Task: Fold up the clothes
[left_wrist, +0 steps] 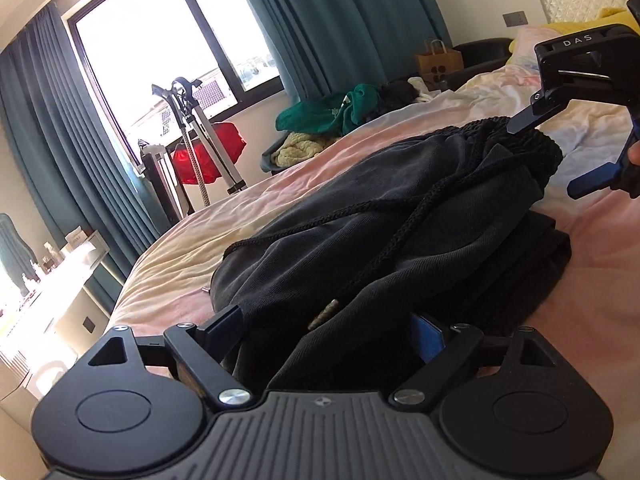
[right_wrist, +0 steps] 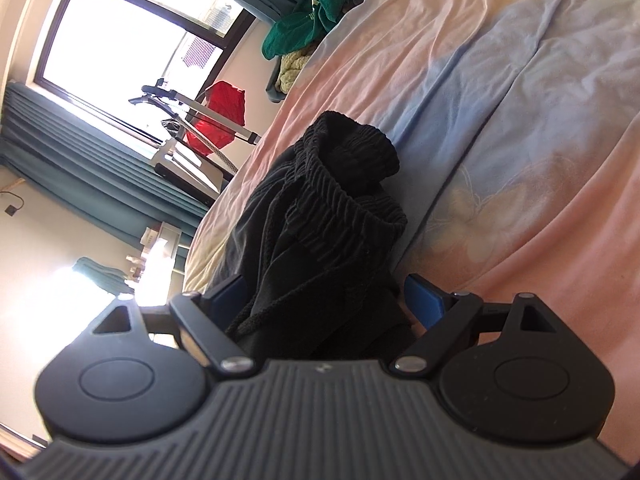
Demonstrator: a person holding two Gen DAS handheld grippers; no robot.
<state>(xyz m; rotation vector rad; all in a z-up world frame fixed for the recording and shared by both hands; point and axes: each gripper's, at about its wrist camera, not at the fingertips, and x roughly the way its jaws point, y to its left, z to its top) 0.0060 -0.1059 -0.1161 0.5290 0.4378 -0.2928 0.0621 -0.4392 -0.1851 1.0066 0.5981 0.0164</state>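
Nearest your lens: black drawstring shorts (left_wrist: 400,224), bunched on the pink bedsheet (left_wrist: 192,240). Your left gripper (left_wrist: 324,332) has cloth filling the gap between its fingers; whether it grips is unclear. Your right gripper (right_wrist: 324,300) straddles the ribbed waistband (right_wrist: 340,200), fingers wide, grip likewise unclear; in the left view its black tip touches the waistband end. Beyond the shorts, off the bed's far edge: green clothes pile (left_wrist: 328,110), red bag (left_wrist: 208,152), teal curtains (left_wrist: 320,20).
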